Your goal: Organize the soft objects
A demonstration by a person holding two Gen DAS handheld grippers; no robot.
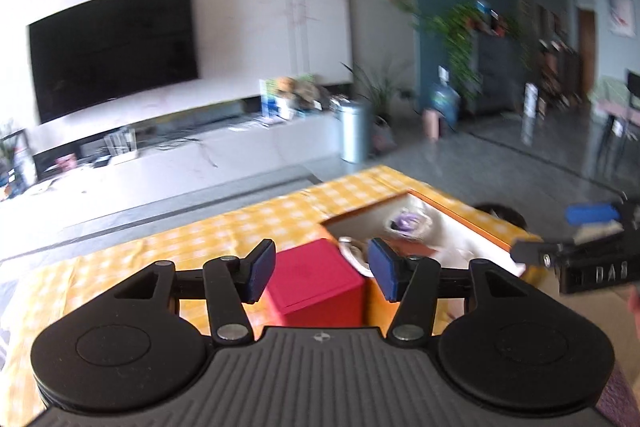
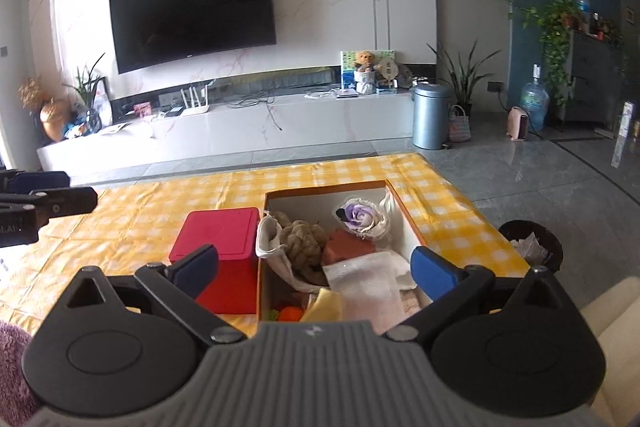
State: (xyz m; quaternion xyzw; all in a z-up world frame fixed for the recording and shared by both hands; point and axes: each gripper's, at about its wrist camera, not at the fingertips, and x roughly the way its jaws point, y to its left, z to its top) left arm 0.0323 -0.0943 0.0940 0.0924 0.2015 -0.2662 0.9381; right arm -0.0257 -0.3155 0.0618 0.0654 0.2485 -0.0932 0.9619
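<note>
An open orange box (image 2: 405, 217) with white inner walls stands on the yellow checked table (image 2: 140, 211). Inside lie a purple fabric rose (image 2: 362, 217), a knotted beige rope toy (image 2: 306, 239) in a cloth bag, a rust-red block (image 2: 348, 247), white tissue (image 2: 368, 287) and a yellow piece (image 2: 324, 307). A red box (image 2: 224, 239) stands against its left side. My right gripper (image 2: 314, 263) hovers above the box's near end, open wide, touching nothing. My left gripper (image 1: 323, 267) is open above the red box (image 1: 316, 283), nothing held. The left wrist view is blurred.
A black waste bin (image 2: 530, 243) with paper stands off the table's right edge. A purple fluffy fabric (image 2: 12, 359) lies at the near left, a cream cushion (image 2: 616, 327) at the near right. Beyond the table are grey floor, a TV bench (image 2: 240, 131) and a grey pedal bin (image 2: 432, 117).
</note>
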